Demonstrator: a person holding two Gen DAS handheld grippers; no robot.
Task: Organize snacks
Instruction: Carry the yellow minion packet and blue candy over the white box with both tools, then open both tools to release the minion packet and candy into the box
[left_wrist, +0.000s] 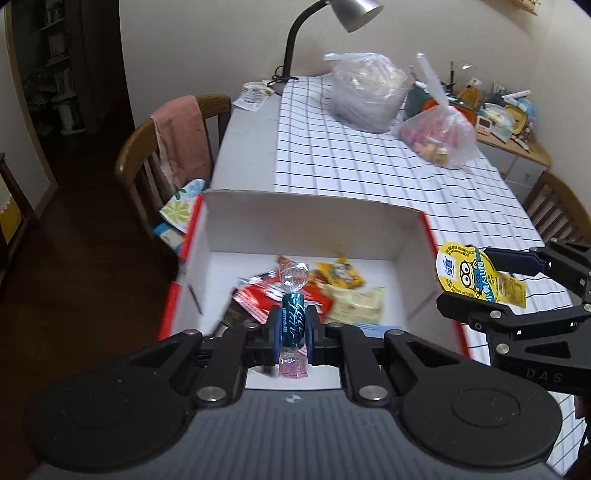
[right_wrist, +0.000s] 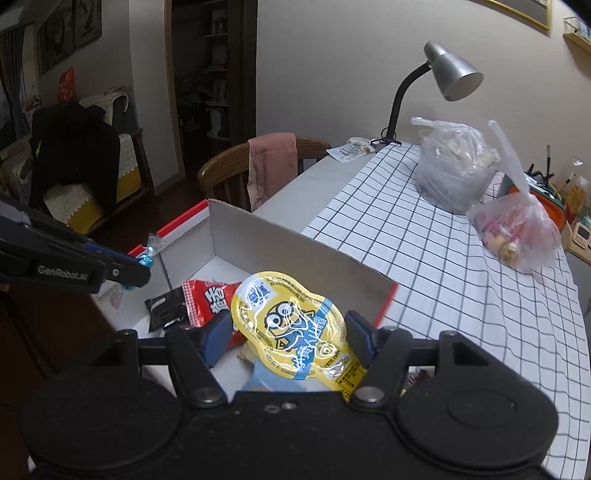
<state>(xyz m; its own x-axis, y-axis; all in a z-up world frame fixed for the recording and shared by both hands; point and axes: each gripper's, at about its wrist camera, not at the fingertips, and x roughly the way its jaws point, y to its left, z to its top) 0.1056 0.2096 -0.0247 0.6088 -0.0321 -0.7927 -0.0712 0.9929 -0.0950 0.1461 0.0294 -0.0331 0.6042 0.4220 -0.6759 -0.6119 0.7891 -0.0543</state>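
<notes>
A white cardboard box with a red outside (left_wrist: 314, 225) (right_wrist: 295, 243) stands on the table and holds several snack packets (left_wrist: 306, 291), among them a red one (right_wrist: 201, 301). My left gripper (left_wrist: 291, 326) is shut on a teal wrapped candy (left_wrist: 293, 321) and holds it above the box's near side; it also shows in the right wrist view (right_wrist: 136, 275). My right gripper (right_wrist: 288, 332) is shut on a yellow minion jelly cup (right_wrist: 291, 325) above the box's right end. In the left wrist view that cup (left_wrist: 469, 277) hangs by the box's right wall.
The table has a black-grid white cloth (left_wrist: 369, 158) (right_wrist: 443, 258). At its far end stand two clear plastic bags (left_wrist: 364, 92) (left_wrist: 439, 133) and a grey desk lamp (left_wrist: 354, 13). A wooden chair with a pink towel (left_wrist: 181, 140) stands left of the table.
</notes>
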